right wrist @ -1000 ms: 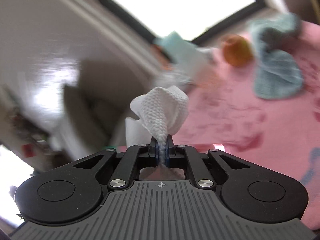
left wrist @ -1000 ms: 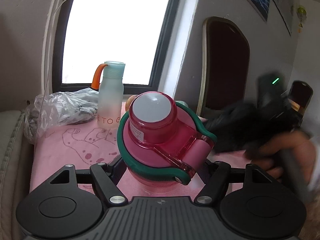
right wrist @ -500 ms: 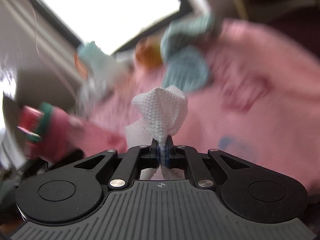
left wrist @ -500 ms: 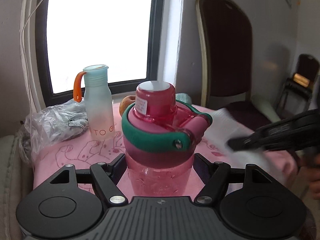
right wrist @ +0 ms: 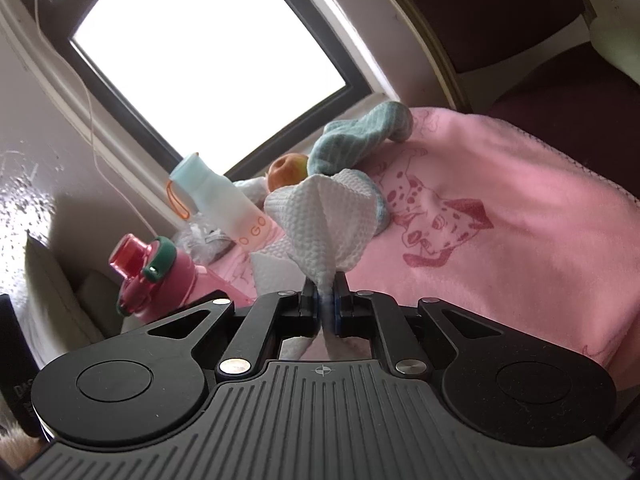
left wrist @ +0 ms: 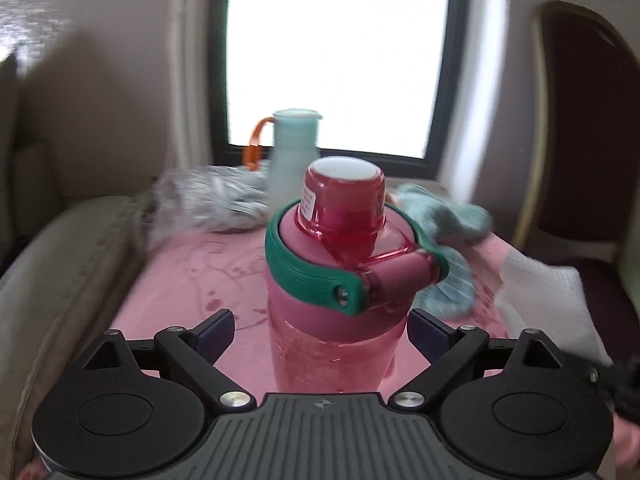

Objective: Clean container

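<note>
A pink water bottle (left wrist: 336,280) with a red cap and a green carry loop stands upright on the pink cloth. My left gripper (left wrist: 320,330) is open, its fingers apart from the bottle on both sides. The bottle also shows in the right wrist view (right wrist: 152,276) at the left. My right gripper (right wrist: 326,300) is shut on a white paper towel (right wrist: 324,220), held above the cloth to the right of the bottle. The towel shows at the right edge of the left wrist view (left wrist: 548,300).
A pale blue bottle (left wrist: 294,156) with an orange loop stands by the window. A crumpled plastic bag (left wrist: 208,200), a teal cloth (left wrist: 444,216) and an orange fruit (right wrist: 286,170) lie behind. A dark chair (left wrist: 588,128) stands at the right; a beige cushion (left wrist: 60,272) at the left.
My left gripper has opened and let go of the pink bottle, which now stands upright. My right gripper with the paper towel has swung closer to the bottle's right side.
</note>
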Action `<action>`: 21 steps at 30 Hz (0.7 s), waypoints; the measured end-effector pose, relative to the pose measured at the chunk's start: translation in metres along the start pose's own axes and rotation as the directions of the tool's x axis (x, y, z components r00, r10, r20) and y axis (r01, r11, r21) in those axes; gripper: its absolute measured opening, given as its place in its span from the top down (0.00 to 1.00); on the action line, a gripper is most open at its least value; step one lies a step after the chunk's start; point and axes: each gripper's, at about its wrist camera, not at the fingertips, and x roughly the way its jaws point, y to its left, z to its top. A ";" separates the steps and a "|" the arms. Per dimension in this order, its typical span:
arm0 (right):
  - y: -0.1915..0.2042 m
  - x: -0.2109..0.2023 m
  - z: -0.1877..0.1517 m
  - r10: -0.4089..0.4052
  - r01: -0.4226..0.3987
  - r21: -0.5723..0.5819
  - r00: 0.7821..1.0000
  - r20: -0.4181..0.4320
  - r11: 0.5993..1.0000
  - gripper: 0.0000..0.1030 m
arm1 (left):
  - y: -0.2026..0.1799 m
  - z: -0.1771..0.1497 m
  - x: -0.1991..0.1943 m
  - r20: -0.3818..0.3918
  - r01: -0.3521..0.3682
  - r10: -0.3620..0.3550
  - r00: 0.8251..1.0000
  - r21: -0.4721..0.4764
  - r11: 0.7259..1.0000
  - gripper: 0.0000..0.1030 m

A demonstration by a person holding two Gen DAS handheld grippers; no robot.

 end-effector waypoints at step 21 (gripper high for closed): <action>0.002 -0.013 -0.003 0.018 -0.018 -0.007 1.000 0.012 1.000 0.87 | 0.047 0.004 0.002 -0.017 0.317 -0.319 0.948 0.169 0.933 0.31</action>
